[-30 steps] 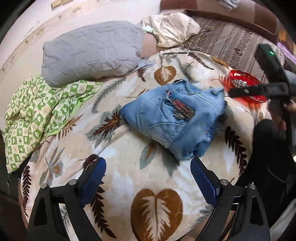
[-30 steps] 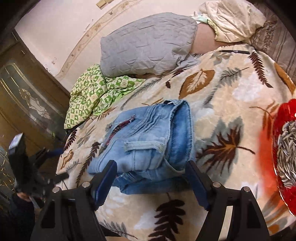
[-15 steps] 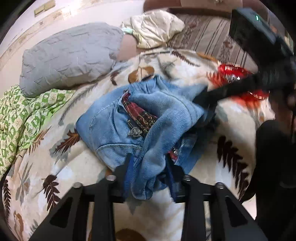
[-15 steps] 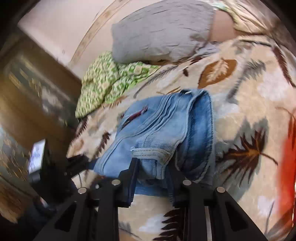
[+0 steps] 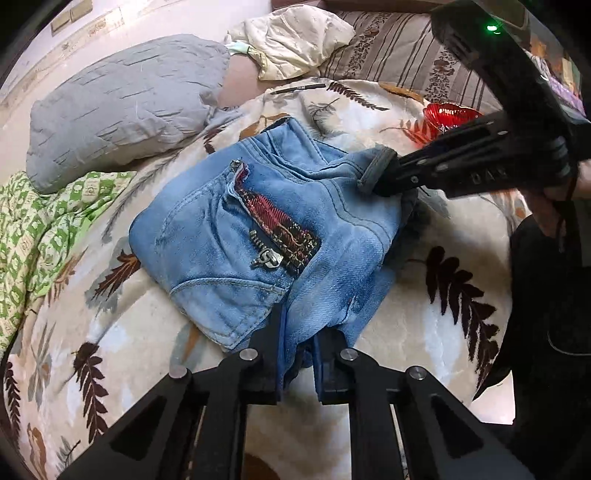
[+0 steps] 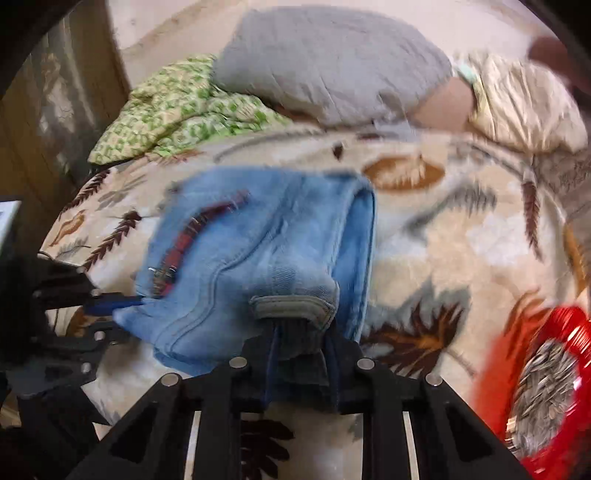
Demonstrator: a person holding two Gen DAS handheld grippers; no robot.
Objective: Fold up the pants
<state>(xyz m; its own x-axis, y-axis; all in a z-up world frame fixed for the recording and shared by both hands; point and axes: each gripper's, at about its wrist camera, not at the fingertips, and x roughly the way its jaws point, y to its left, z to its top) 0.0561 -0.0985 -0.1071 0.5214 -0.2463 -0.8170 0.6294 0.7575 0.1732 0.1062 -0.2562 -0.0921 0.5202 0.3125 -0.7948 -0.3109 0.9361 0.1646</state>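
Your folded blue jeans [image 5: 258,236] lie on the leaf-print blanket [image 5: 424,332] covering the bed. Your left gripper [image 5: 298,354] is clamped on their near edge, and your right gripper [image 6: 301,354] is clamped on a hem. A grey pillow [image 5: 122,107] lies far left, a red dish of seeds [image 6: 546,380] on the right.

A leaf-print blanket [image 5: 424,325] covers the bed beside a pale wall [image 5: 122,22].
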